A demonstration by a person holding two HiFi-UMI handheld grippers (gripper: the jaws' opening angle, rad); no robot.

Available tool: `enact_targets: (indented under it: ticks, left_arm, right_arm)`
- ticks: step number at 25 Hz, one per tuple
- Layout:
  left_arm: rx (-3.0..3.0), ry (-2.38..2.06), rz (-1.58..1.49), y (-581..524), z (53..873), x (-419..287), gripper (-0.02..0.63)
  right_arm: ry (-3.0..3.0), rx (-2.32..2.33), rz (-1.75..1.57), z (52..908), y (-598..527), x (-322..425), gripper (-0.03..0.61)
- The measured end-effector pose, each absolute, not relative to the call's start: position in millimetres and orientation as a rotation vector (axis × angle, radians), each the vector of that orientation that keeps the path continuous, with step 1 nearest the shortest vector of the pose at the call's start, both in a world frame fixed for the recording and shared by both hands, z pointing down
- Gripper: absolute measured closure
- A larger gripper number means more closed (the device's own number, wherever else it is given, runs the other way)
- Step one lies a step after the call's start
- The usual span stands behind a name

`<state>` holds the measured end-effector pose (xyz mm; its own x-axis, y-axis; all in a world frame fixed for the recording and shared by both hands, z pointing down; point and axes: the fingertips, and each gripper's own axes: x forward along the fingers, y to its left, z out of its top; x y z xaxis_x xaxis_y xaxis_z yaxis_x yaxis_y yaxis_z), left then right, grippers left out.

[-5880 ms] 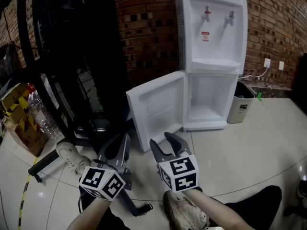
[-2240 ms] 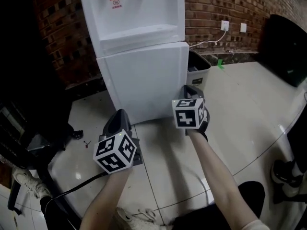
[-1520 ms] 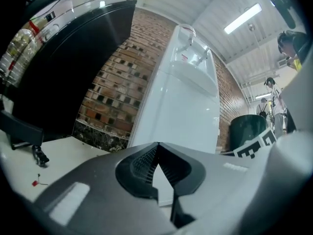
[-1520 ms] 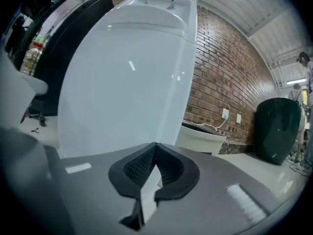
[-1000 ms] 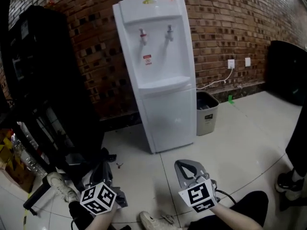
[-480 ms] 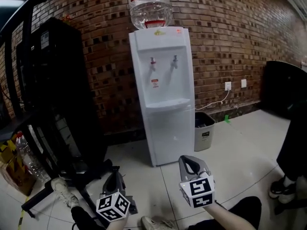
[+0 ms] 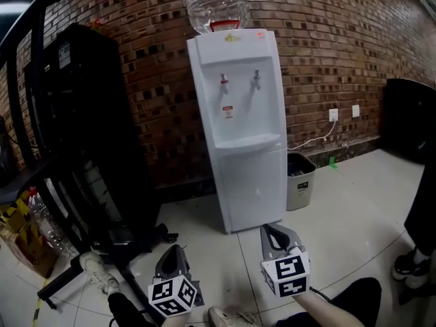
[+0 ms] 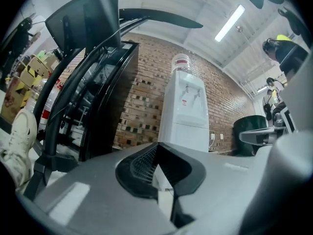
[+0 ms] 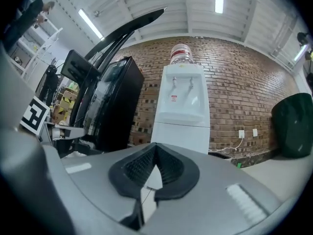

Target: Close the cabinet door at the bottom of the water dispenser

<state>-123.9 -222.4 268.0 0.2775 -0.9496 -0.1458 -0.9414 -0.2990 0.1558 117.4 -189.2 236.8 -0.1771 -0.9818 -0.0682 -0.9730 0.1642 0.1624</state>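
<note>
The white water dispenser [image 7: 242, 121] stands against the brick wall with a water bottle [image 7: 216, 4] on top. Its bottom cabinet door [image 7: 260, 186] is flush with the body, closed. My left gripper [image 7: 172, 256] is low at the bottom of the head view, well short of the dispenser, jaws together and empty. My right gripper [image 7: 276, 235] is to its right, a little nearer the dispenser, also shut with nothing in it. The dispenser [image 8: 185, 112] shows ahead in the left gripper view, and the dispenser [image 9: 181, 109] fills the middle of the right gripper view.
A small grey waste bin [image 7: 301, 180] sits right of the dispenser. A tall black cabinet [image 7: 82, 128] and a black metal frame [image 7: 122, 251] stand to the left, with boxes and a bottle [image 7: 41, 223] beyond. A person's shoe [image 7: 95, 268] and another person's foot [image 7: 409, 264] are on the floor.
The view has risen and pulled back from the dispenser, so the whole unit and its bottle now show. Both grippers stay shut; the right one has lifted a little.
</note>
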Motion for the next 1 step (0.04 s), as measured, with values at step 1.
enact_targets:
  ticks: [1]
  left_arm:
    - [2.487,-1.831,-0.326,-223.2,267.2,-120.0,0.6]
  right_arm:
    - [-2.358,1.984,-0.256,237.2,-190.3,119.7,0.578]
